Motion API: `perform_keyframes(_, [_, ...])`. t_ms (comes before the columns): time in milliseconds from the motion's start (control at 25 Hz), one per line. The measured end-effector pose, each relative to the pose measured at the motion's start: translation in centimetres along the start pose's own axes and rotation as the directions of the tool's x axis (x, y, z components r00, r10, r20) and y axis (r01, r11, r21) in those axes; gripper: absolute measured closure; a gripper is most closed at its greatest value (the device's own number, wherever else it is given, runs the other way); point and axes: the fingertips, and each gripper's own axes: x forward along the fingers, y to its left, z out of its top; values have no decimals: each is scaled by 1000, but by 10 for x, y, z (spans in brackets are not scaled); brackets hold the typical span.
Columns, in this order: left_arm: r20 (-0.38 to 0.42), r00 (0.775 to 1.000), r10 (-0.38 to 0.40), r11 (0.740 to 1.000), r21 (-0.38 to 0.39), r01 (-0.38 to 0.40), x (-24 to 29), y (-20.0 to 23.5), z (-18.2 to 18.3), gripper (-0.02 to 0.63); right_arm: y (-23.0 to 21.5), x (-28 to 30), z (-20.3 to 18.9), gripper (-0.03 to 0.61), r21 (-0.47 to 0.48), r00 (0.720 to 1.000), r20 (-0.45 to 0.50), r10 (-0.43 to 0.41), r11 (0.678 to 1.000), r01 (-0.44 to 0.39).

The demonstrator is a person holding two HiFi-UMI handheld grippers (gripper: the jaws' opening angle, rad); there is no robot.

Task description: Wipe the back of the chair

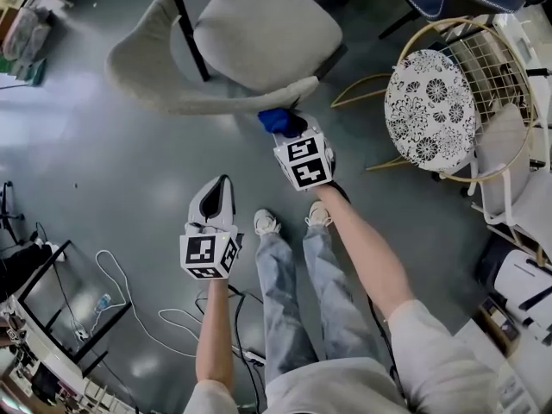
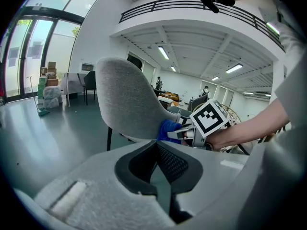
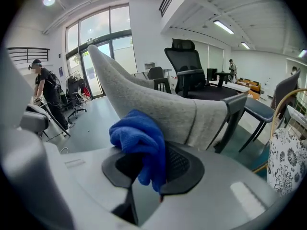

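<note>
Against chair back (image 3: 160, 110), blue cloth (image 3: 138, 137) pinched in right gripper (image 3: 144, 170).

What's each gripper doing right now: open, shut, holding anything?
Left gripper: closed, nothing in it.
Right gripper: closed on the blue microfibre cloth, which is against the grey fabric chair back.

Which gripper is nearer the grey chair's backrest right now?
Right. The right gripper presses the blue cloth against the backrest. The left gripper hangs back on the person's side of the chair, apart from the backrest and touching nothing.
</note>
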Motion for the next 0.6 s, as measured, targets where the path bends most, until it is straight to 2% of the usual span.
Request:
perform_keyframes(360, [-20,999,-28,1000,10,28,26,-28,2,612,-72,-15,-9,477,39,997,-12,-76,996,76])
perform_keyframes(600, [-26,999,-32,999,18,32,34,-34,3,612,-117,-18,-16,477,71,987,-12,-163,984,163])
